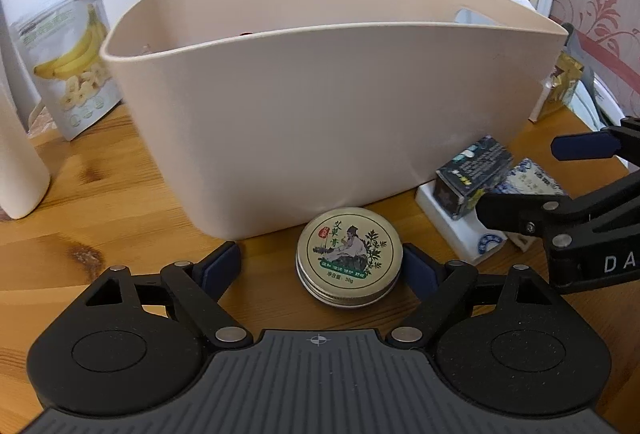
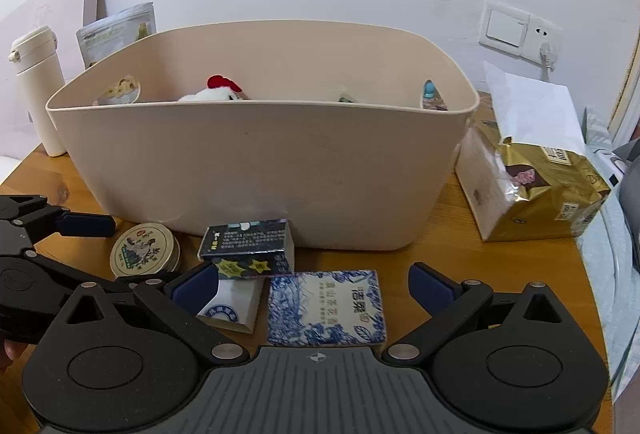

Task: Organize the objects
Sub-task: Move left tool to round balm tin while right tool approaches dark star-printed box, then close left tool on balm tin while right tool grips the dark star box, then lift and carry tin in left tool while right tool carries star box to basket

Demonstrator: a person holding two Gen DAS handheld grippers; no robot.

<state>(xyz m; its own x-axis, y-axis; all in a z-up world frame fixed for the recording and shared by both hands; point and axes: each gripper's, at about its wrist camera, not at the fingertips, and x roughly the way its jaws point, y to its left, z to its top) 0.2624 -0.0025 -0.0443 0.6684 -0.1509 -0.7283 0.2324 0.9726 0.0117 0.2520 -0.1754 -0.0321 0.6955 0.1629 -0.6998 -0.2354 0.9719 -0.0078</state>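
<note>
On a wooden counter (image 1: 100,190), the left gripper (image 1: 322,264) sits low with its fingers spread on either side of a round balm tin (image 1: 348,254), just in front of a beige storage bin (image 1: 320,114). The right gripper (image 2: 314,288), fingers likewise spread wide, hovers over a blue-and-white patterned box (image 2: 326,308); a dark box (image 2: 248,248) lies on a white box (image 2: 234,304) just beside it. A plush toy (image 2: 216,90) peeks above the bin's rim.
</note>
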